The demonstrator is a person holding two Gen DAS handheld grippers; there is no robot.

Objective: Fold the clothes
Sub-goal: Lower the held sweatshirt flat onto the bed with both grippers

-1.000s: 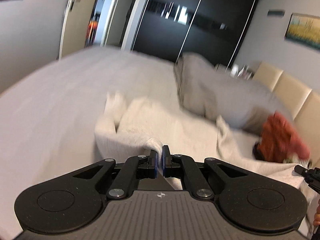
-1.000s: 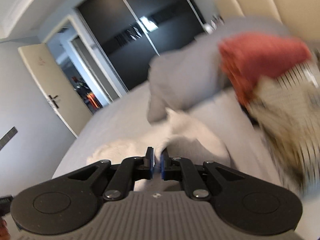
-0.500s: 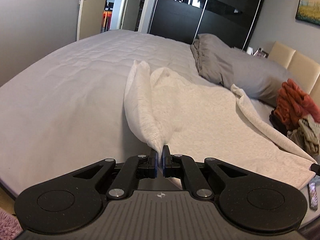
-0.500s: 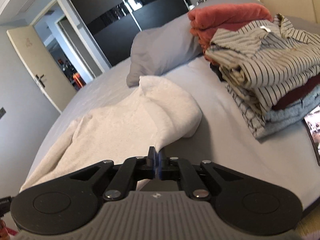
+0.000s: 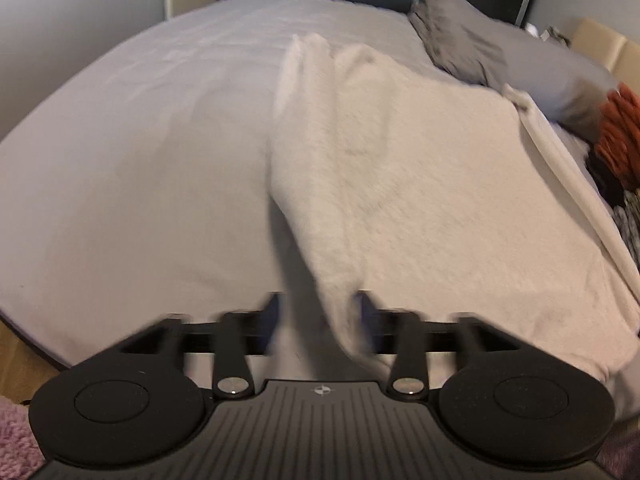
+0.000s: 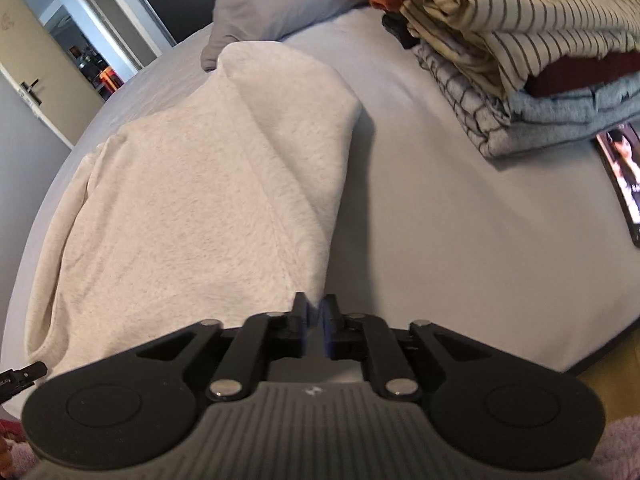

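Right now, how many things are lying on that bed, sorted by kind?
Cream garment spread flat: 1
Grey pillow: 1
Pile of clothes (striped, dark red, blue, orange pieces; exact number hidden): 1
Screen or tablet at the bed's edge: 1
Total: 4

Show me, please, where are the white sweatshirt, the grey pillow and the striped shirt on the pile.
white sweatshirt [image 6: 208,184]: right wrist view, middle of its flat body.
grey pillow [image 6: 280,4]: right wrist view, its front face.
striped shirt [image 6: 532,16]: right wrist view, top fold of the pile.
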